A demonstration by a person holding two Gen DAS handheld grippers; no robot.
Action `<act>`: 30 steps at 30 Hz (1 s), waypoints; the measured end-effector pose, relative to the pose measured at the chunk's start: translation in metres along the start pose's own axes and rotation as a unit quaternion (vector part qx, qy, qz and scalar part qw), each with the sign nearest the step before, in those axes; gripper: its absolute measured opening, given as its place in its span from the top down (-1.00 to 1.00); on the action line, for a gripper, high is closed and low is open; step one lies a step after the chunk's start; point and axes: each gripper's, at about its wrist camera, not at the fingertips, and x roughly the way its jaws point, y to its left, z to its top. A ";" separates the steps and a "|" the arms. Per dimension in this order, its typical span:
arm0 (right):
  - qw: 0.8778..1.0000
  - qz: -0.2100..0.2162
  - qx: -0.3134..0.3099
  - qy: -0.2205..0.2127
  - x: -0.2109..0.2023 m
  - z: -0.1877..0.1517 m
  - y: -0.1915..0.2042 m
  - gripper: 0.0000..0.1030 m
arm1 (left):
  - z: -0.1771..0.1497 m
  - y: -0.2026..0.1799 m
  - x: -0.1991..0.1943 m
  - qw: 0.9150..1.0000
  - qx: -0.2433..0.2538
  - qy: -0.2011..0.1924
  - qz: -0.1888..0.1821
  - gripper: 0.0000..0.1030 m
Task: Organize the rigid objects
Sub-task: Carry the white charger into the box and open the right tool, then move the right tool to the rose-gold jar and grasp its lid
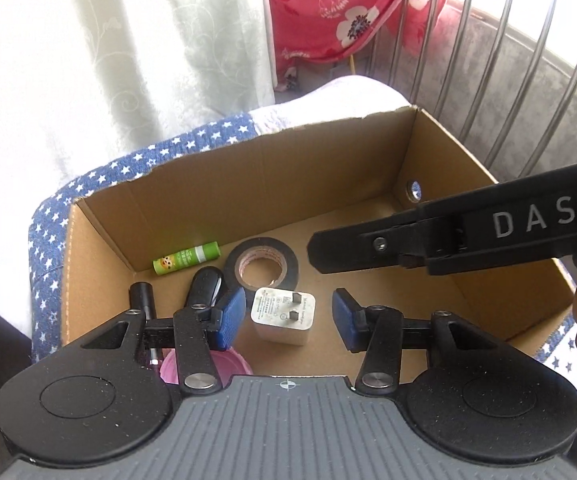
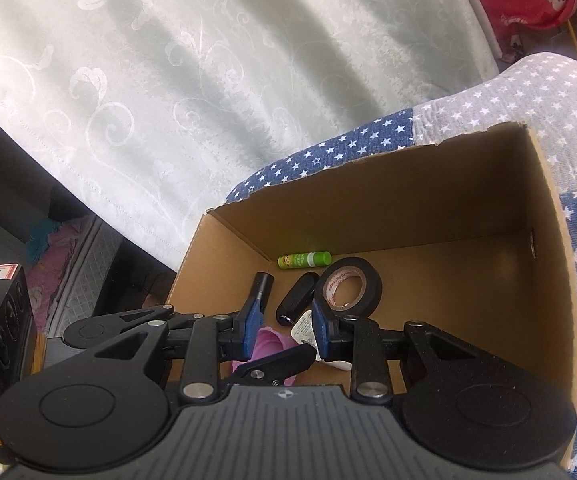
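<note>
1. The left gripper [image 1: 288,314] hangs over the near edge of the open brown cardboard box [image 1: 288,168]. Its blue-padded fingers [image 1: 230,312] stand apart and touch nothing.
2. The white square plug charger [image 1: 282,314] stands on the box floor just beyond the gap between them, prongs facing up. It looks like the piece in hand. To take it, centre the fingers on its two flat sides, come down straight, and close gently so it does not tip.
3. The right gripper [image 2: 284,320] reaches in over the right side of the box. Its fingers are a narrow gap apart, with nothing visibly clamped. It crowds the space above the charger and is best kept clear.
4. A pink plastic cup [image 1: 208,364] lies at the near left edge, partly hidden under the left finger, so it could be nudged.
5. A slim black cylinder [image 1: 141,296] and a black oval fob [image 1: 206,286] lie towards the left wall.
6. The black roll of tape [image 1: 262,266] lies flat just behind the charger, which limits reach.
7. A green tube with a cartoon label [image 1: 186,258] lies in the far left corner.
8. The box sits on blue star-print cloth [image 1: 48,240].
</note>
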 end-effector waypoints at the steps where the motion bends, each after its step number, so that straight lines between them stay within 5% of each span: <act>1: 1.000 0.004 -0.005 -0.012 -0.012 -0.004 0.004 0.40 | -0.004 0.000 -0.014 1.000 0.003 -0.016 0.001 0.05; 9: 0.989 0.018 -0.068 -0.130 -0.115 -0.062 0.039 0.38 | -0.056 -0.011 -0.104 0.990 0.026 -0.139 0.009 -0.02; 13: 0.984 0.027 -0.072 -0.162 -0.139 -0.105 0.041 0.36 | -0.103 -0.021 -0.109 0.988 0.025 -0.154 -0.008 -0.03; 17: 0.986 0.038 -0.040 -0.156 -0.128 -0.145 0.024 0.07 | -0.146 -0.038 -0.089 0.988 0.029 -0.152 -0.024 -0.03; 21: 0.991 0.039 0.027 -0.127 -0.090 -0.173 -0.003 0.06 | -0.178 -0.062 -0.057 0.993 0.031 -0.115 -0.019 -0.03; 30: 0.993 0.009 0.066 -0.095 -0.039 -0.184 -0.029 0.06 | -0.180 -0.088 -0.016 0.989 0.065 -0.127 0.049 -0.02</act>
